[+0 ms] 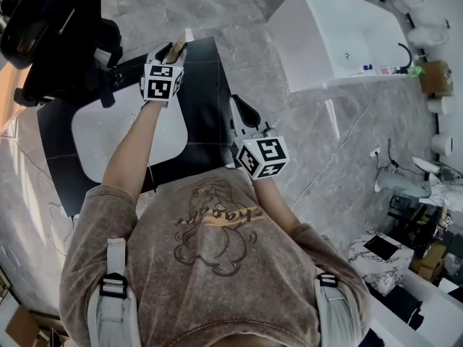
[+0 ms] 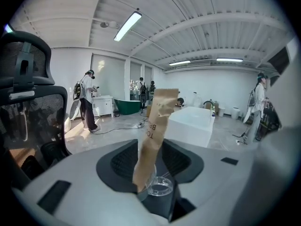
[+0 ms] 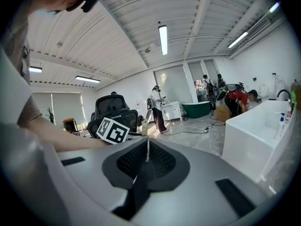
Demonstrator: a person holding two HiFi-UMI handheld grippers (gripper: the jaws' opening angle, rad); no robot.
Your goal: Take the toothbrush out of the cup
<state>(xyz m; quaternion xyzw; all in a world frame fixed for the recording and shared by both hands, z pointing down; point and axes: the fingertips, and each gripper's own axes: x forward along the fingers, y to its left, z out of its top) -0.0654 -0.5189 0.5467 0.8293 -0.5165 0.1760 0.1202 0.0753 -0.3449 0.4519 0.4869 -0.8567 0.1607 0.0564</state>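
L gripper (image 2: 149, 152) has its jaws closed on the paper-wrapped toothbrush (image 2: 155, 126), which stands tilted in the clear cup (image 2: 161, 187) at the far edge of the dark surface (image 1: 206, 107); R gripper (image 3: 147, 147) sits well apart, jaws together, empty.

Logged brown paper-wrapped toothbrush (image 2: 157, 121) standing tilted in clear cup (image 2: 160, 187). Found wrapper pinched between pads (image 2: 124, 161) of left gripper (image 2: 151, 149). Noted white bathtub (image 2: 190, 126) behind, black mesh office chair (image 2: 28, 107) at left, several persons (image 2: 87, 100) standing farther back under ceiling strip lights (image 2: 127, 26).
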